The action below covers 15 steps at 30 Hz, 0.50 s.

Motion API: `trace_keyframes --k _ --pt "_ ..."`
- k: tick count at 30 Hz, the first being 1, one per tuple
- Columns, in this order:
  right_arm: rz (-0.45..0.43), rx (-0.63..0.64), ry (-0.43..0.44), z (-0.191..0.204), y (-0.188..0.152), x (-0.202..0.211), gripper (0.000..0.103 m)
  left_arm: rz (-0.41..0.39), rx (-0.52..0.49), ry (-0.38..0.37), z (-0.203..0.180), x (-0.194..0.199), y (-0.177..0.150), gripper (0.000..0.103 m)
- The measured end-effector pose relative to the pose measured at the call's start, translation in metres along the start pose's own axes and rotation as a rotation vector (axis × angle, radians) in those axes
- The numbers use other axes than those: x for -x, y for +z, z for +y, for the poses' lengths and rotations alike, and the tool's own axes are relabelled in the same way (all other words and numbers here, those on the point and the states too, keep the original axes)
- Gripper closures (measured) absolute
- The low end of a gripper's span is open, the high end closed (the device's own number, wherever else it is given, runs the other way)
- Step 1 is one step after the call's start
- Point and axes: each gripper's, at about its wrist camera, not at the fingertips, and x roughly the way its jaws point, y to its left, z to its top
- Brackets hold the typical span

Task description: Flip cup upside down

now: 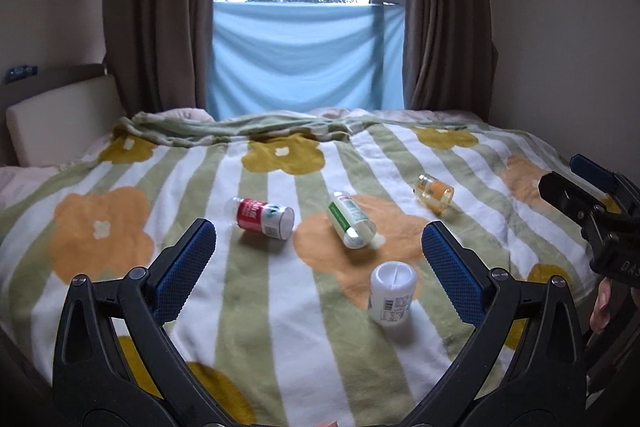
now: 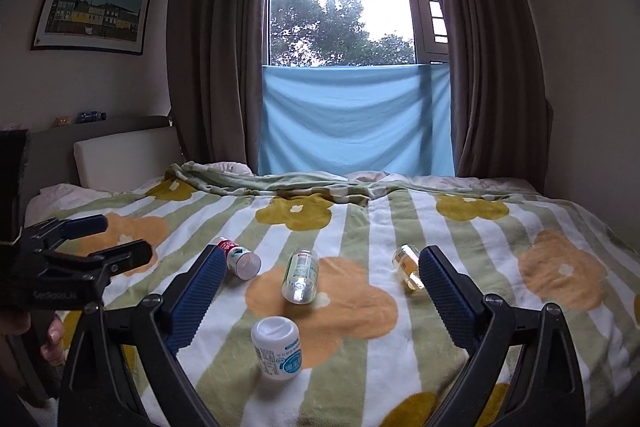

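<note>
Fleece blanket (image 1: 280, 307), striped green and white with orange and mustard flowers, covers a bed and fills the lower half of both views. Four small cups lie on it around the centre of each frame. Nearest is a white cup (image 1: 392, 293), standing with its flat base up, apparently already inverted. Beyond it a green-labelled cup (image 1: 351, 223), a red-labelled cup (image 1: 262, 218) and a small yellow cup (image 1: 434, 192) lie on their sides, well apart from one another. The left gripper (image 1: 316, 267) and the right gripper (image 2: 320, 291) both hover spread wide, holding nothing. This looks like the approach step. Next, I judge, a gripper must close across one toppled cup's body, then lift and turn it mouth-down.
</note>
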Motion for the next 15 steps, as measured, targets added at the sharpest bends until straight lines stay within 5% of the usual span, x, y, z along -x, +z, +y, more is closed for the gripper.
trace_keyframes --k 15 --pt "-0.025 0.018 -0.063 0.021 -0.006 0.016 0.007 -0.071 0.084 0.006 0.031 0.035 -0.013 0.000"
